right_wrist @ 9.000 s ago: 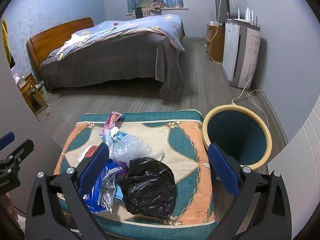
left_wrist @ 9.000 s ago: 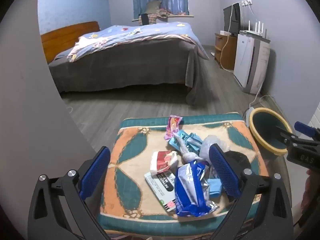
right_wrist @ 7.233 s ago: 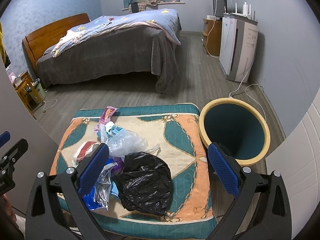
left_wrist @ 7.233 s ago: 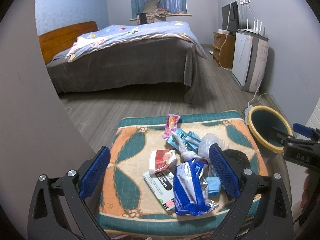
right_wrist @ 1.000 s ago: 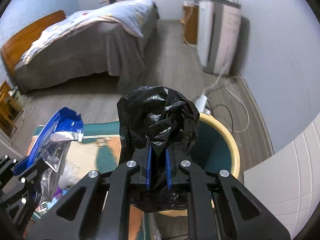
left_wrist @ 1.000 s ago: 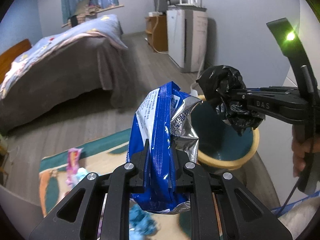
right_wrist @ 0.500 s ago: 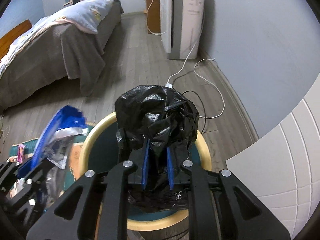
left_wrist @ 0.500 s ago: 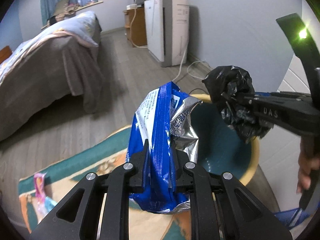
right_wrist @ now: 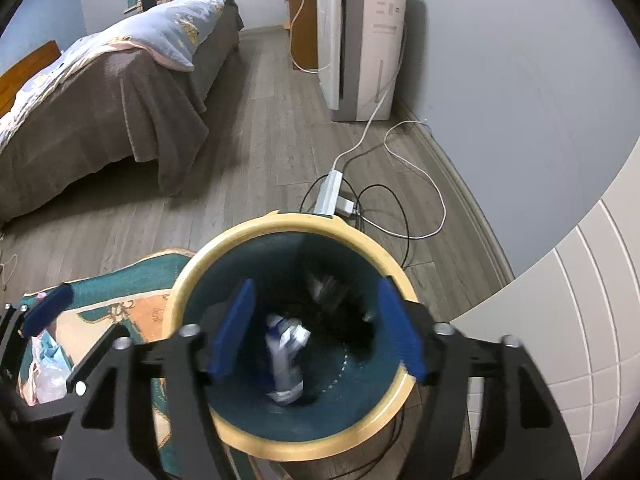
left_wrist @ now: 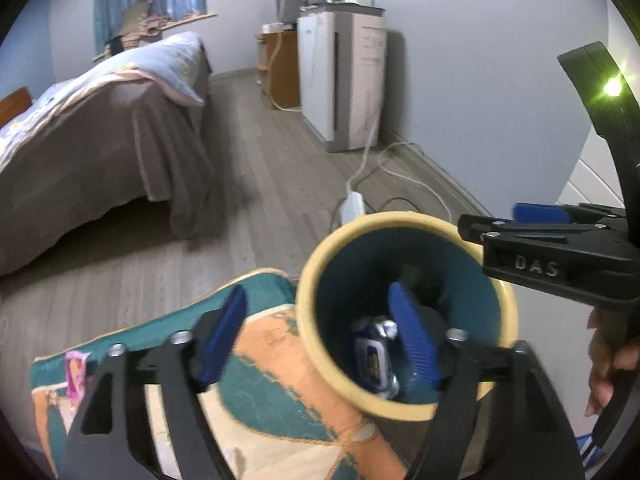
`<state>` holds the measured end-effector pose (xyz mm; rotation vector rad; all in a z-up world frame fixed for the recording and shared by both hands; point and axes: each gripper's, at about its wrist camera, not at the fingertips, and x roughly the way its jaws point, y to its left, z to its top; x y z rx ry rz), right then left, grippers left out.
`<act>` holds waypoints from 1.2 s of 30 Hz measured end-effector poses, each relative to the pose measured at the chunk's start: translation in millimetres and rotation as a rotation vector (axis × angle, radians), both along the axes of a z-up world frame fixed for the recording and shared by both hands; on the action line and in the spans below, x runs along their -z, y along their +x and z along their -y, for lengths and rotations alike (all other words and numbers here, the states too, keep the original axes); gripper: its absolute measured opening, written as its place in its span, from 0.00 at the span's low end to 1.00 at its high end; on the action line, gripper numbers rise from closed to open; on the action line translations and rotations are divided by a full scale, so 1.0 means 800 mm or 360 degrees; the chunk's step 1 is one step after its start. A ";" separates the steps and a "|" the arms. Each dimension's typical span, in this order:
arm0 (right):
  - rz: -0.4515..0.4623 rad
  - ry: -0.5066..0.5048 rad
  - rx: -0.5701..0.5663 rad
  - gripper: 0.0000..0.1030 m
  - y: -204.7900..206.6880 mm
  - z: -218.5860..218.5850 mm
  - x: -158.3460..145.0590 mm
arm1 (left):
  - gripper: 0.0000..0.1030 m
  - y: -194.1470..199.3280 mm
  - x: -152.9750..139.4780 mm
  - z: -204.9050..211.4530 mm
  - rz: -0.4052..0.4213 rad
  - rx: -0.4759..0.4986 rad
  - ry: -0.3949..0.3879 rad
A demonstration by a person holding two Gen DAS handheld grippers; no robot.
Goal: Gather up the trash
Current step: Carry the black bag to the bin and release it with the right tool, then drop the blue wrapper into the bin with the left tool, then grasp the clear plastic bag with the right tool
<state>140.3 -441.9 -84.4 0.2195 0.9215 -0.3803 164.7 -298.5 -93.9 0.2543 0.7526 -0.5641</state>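
**Q:** Grippers first: how do the jaws stand, and where?

**A:** Left gripper (left_wrist: 320, 340): jaws spread wide and holding nothing, one blue pad (left_wrist: 220, 340) over the patterned cushion (left_wrist: 272, 364), the other inside the mouth of the bin (left_wrist: 308, 292). Right gripper (right_wrist: 316, 332): jaws likewise spread and holding nothing, both blue pads (right_wrist: 234, 332) over the bin opening. From the left camera the right gripper (left_wrist: 560, 248) shows side-on at the bin's far rim, held by a hand (left_wrist: 608, 360).

**Q:** Where is the trash?

**A:** Inside the bin (right_wrist: 288, 220), which has a yellow rim and a dark teal inner wall. A blue and silver snack wrapper (right_wrist: 286, 360) lies near the middle of the bottom; a black plastic bag (right_wrist: 340, 312) lies beside it against the far wall. The left camera shows the same wrapper (left_wrist: 376, 356) low in the bin, partly hidden by the inner pad. Both items are blurred.

**Q:** What remains outside the bin?

**A:** A pink wrapper (left_wrist: 76, 372) lies at the cushion's left edge. The right camera shows pale blue and clear plastic scraps (right_wrist: 46, 364) on the cushion (right_wrist: 120, 316), behind the left gripper (right_wrist: 44, 316).

**Q:** And the surroundings?

**A:** The bin stands just beside the cushion. Beyond it, on the wooden floor (right_wrist: 248, 168), a power strip (right_wrist: 330, 192) with looped cables lies near the rim. A bed (right_wrist: 100, 80) stands at left and a white appliance (right_wrist: 360, 40) against the wall.
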 end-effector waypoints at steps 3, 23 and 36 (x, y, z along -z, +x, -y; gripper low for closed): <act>0.0021 -0.0022 -0.0015 0.91 -0.001 -0.014 -0.013 | 0.88 -0.003 -0.007 -0.024 0.0012 -0.0080 -0.0010; 0.0214 -0.0078 -0.0303 0.94 -0.014 -0.222 -0.100 | 0.93 -0.050 -0.090 -0.256 0.0139 -0.0513 0.0065; 0.0055 0.0000 -0.0574 0.94 0.008 -0.312 -0.060 | 0.94 -0.072 -0.078 -0.400 0.0066 -0.0835 -0.0044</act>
